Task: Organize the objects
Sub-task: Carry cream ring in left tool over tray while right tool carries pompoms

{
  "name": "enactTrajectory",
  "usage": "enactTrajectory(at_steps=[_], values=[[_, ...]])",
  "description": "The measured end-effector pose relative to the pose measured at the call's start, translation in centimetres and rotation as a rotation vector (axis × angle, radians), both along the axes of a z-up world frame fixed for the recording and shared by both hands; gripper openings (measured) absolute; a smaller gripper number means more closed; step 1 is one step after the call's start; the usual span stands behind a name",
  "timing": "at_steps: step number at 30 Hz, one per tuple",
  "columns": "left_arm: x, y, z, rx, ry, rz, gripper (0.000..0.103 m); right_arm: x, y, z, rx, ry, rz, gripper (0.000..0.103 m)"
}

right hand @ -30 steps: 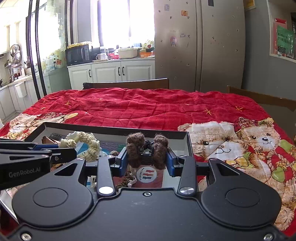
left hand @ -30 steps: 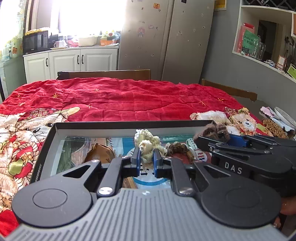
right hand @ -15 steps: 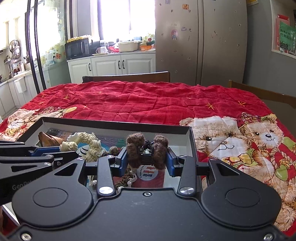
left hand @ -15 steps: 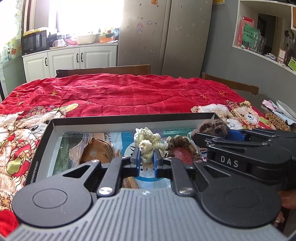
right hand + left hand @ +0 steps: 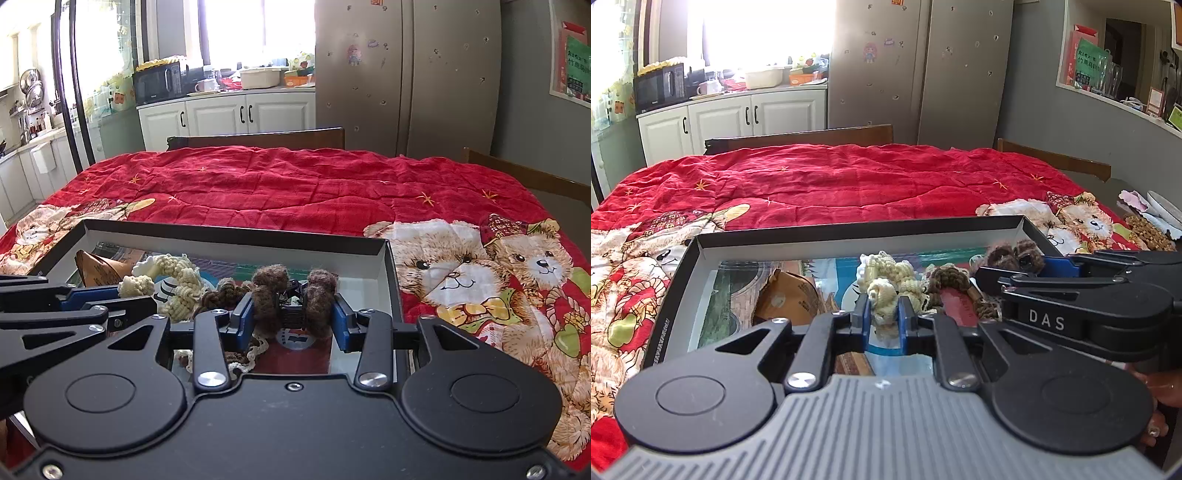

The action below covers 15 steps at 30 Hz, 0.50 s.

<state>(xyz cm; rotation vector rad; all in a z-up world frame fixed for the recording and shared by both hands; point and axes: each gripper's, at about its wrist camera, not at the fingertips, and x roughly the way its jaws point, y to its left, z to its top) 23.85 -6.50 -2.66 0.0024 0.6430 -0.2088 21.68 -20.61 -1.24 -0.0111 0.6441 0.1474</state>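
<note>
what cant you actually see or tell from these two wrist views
- Left wrist view: near edge of the box is hidden by the left gripper body.
- Right wrist view: the black clip inside the brown fuzzy item is mostly covered by wool and the right gripper fingers.
- Both views: print on the box floor is covered by the cream knitted item.

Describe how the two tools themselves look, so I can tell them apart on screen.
Both are black linkage tools with blue finger pads and silver pivot screws. The left tool has a ribbed grey base; the right tool has a smooth black one, and white "DAS" lettering on its side.
</note>
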Motion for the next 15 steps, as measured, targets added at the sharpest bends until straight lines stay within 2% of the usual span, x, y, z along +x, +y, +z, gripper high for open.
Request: enactTrajectory(at_steps=[9, 12, 15], values=[[-0.06, -0.13, -0.12, 0.015, 0.000, -0.002, 0.023, 0.06, 0.12, -0.07, -0.005, 0.010, 0.007, 0.042], [-0.08, -0.13, -0.15, 0.018, 0.001, -0.001, 0.027, 0.05, 0.10, -0.08, -0.005, 0.010, 0.007, 0.042], [-0.12, -0.17, -0.12, 0.022, -0.001, 0.000, 0.036, 0.06, 0.08, -0.07, -0.005, 0.010, 0.008, 0.043]])
